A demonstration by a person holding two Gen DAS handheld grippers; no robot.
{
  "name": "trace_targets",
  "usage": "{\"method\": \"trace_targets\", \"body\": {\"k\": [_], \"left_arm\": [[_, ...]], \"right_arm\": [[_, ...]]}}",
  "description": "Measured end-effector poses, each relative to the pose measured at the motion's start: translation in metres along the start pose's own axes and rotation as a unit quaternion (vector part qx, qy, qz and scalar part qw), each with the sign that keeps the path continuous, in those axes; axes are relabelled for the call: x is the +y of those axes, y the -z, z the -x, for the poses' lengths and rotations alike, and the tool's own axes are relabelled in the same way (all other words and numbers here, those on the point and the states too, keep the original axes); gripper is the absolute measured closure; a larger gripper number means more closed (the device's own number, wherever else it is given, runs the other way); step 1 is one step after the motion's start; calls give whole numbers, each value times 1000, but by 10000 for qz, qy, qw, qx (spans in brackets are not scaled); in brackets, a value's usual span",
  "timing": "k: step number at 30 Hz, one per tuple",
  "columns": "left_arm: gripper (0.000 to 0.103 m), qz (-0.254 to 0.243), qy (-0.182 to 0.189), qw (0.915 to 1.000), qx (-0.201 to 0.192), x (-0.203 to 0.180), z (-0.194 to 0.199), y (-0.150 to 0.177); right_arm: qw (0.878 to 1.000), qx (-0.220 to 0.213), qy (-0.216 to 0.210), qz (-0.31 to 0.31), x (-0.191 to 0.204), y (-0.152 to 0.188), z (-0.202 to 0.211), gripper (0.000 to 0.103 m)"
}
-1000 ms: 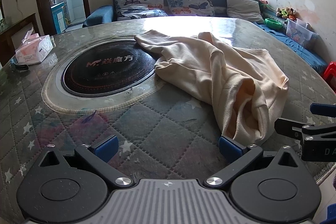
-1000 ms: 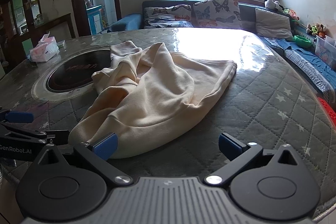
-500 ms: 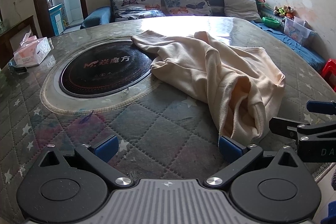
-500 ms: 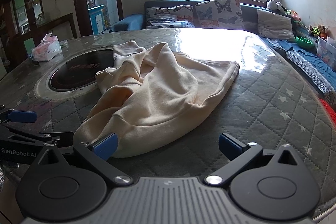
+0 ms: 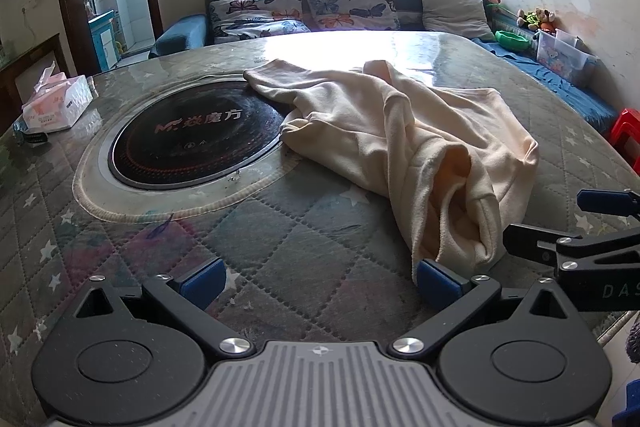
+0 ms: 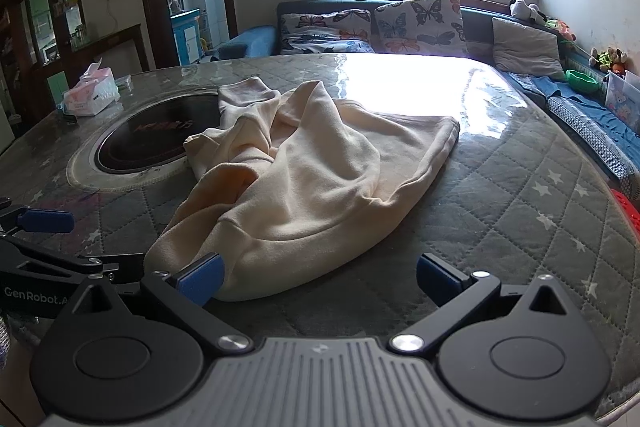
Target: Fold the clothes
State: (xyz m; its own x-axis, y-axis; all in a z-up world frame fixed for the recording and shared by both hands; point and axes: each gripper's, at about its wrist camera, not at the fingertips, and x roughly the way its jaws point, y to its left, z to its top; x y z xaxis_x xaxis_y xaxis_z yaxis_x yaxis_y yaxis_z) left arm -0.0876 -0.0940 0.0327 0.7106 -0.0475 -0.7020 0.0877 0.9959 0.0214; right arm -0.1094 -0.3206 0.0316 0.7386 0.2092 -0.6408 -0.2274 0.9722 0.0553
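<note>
A cream sweatshirt (image 5: 404,147) lies crumpled on the quilted table, one sleeve reaching over the black round cooktop (image 5: 192,143). In the right wrist view the sweatshirt (image 6: 312,183) fills the table's middle, its hem nearest me. My left gripper (image 5: 320,281) is open and empty, low over the table's near edge, its right pad close to the garment's near end. My right gripper (image 6: 320,277) is open and empty, its left pad next to the hem. Each gripper shows at the side of the other's view.
A pink tissue box (image 5: 56,103) stands at the table's left edge. A sofa with butterfly cushions (image 5: 348,1) is behind the table. Toys and a plastic box (image 5: 560,55) line the right wall. A red stool (image 5: 626,133) is at the right.
Both grippers have drawn back and slightly lower toward the table's near edge; the sweatshirt looks a little farther away. The garment itself has not moved.
</note>
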Motion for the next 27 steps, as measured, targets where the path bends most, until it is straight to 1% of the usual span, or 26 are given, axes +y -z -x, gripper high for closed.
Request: {"method": "trace_targets", "body": {"k": [7, 16, 27], "left_arm": [[0, -38, -13, 10000, -34, -1, -1, -3], [0, -192, -11, 9997, -137, -2, -4, -15], [0, -337, 19, 9991, -276, 0, -17, -43]], "right_arm": [[10000, 0, -45, 5, 0, -1, -1, 0], [9999, -34, -121, 31, -3, -7, -5, 0], [9998, -64, -167, 53, -16, -23, -19, 0]]}}
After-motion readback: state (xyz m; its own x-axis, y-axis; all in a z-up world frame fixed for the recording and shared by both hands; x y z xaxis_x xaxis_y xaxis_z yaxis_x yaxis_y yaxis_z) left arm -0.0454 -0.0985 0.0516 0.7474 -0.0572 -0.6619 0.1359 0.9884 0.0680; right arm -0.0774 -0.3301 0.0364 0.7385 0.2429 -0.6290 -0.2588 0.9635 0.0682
